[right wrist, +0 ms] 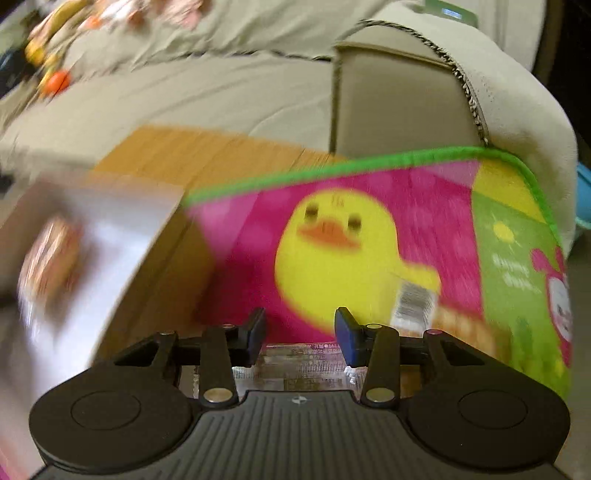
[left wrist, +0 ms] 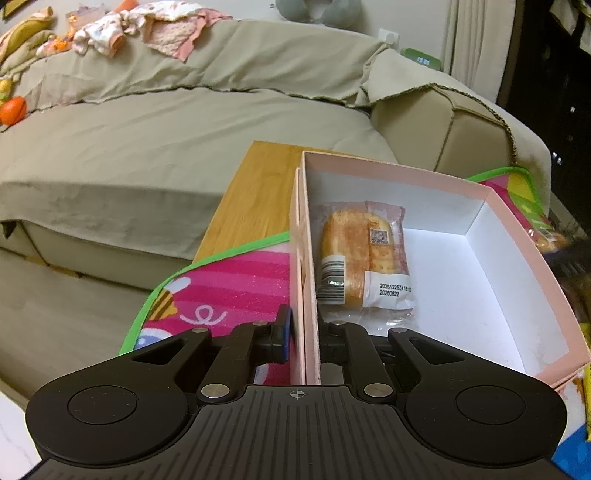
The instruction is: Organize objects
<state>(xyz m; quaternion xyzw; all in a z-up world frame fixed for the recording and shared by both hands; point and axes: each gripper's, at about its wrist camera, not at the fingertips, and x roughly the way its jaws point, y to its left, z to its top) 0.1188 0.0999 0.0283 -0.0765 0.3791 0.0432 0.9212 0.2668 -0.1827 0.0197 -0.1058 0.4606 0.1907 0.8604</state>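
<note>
A pink box (left wrist: 517, 221) with a white inside stands open on a colourful mat (left wrist: 236, 288). One wrapped bread packet (left wrist: 362, 254) lies in it against the left wall. My left gripper (left wrist: 304, 332) is shut on that left wall, one pad outside and one inside. In the blurred right wrist view the box (right wrist: 110, 229) is at the left. My right gripper (right wrist: 301, 332) hangs over the mat's yellow duck with its jaws apart. A clear-wrapped packet (right wrist: 306, 360) lies low between the fingers, behind the tips. I cannot see the pads pressing on it.
The mat (right wrist: 406, 192) covers a wooden table (left wrist: 258, 184) that stands against a beige sofa (left wrist: 184, 147). Clothes and toys (left wrist: 110, 33) lie on the sofa's back. A barcoded wrapper (right wrist: 413, 306) and other packets (left wrist: 546, 236) lie right of the box.
</note>
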